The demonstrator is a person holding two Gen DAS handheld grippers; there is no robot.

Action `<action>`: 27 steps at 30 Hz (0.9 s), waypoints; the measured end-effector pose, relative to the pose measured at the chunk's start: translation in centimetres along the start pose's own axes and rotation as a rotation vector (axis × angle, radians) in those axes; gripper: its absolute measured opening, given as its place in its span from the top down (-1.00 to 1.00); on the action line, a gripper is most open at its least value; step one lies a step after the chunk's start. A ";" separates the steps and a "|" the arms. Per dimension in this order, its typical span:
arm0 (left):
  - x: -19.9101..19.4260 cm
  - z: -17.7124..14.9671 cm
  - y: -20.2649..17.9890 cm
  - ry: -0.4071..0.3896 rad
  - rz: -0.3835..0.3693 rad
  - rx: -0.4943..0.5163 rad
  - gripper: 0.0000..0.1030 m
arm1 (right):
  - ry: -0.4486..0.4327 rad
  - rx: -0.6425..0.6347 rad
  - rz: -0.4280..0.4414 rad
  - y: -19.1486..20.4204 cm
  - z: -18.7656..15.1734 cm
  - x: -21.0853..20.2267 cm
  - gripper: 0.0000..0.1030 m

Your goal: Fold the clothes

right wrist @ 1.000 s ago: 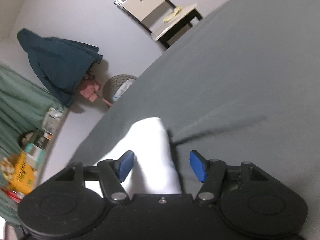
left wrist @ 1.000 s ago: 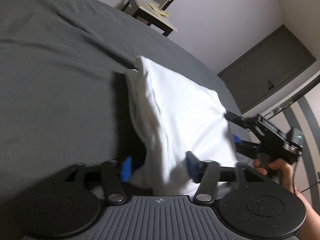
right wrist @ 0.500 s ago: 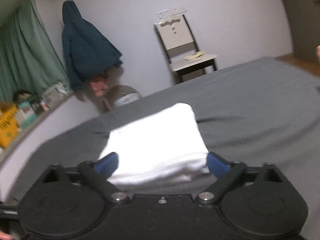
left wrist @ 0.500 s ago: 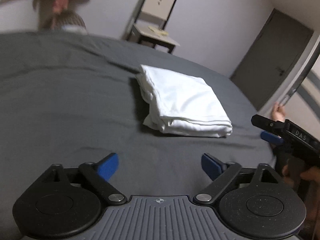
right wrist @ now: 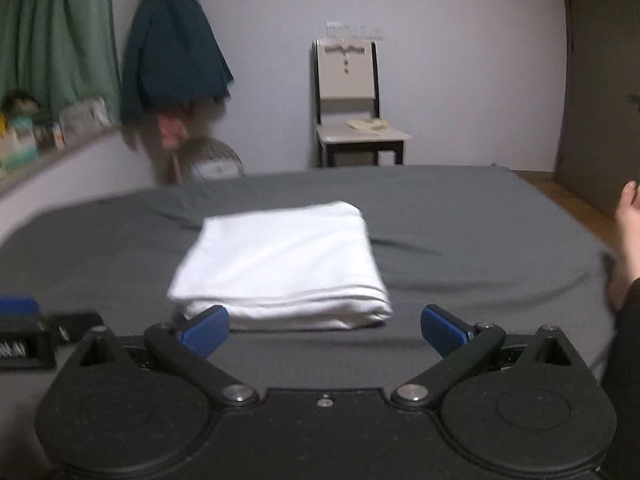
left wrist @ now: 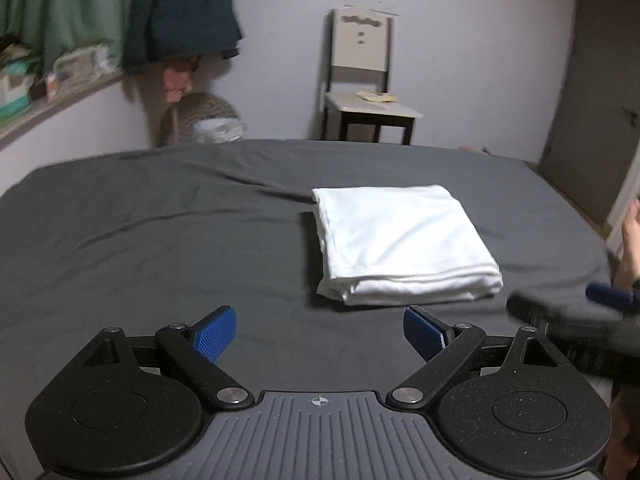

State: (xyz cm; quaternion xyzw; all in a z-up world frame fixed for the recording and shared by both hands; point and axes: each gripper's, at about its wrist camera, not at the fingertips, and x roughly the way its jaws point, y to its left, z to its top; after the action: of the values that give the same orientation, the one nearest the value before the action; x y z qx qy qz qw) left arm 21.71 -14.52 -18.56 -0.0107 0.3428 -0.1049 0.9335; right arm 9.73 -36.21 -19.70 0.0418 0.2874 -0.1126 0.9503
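One folded white garment [left wrist: 404,244], two tools [left wrist: 318,330] [right wrist: 324,330], one chair [left wrist: 362,80], one bed [left wrist: 160,240].

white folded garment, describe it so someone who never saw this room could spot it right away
Look at the wide dark grey bed filling the room's middle. The white folded garment lies flat on it, a neat rectangular stack with layered edges facing the cameras. It is the only white, bright thing on the bed.

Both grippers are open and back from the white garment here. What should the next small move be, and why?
Probably none on the garment: keep the left gripper and right gripper backing away. It lies on the bed as a neat rectangular stack with layered edges facing the cameras, both grippers are open and empty, and no other clothing shows on the bed.
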 end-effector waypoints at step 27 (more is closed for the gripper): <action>1.1 3.5 -5.5 0.221 0.125 0.151 -0.78 | 0.237 0.044 -0.048 -3.7 2.5 0.8 -1.00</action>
State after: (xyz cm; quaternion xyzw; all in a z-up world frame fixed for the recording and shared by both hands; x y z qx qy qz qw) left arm 23.71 -20.27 -16.11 0.0924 0.4346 -0.0724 0.8929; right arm 10.86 -40.33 -18.15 0.0686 0.3958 -0.1358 0.9056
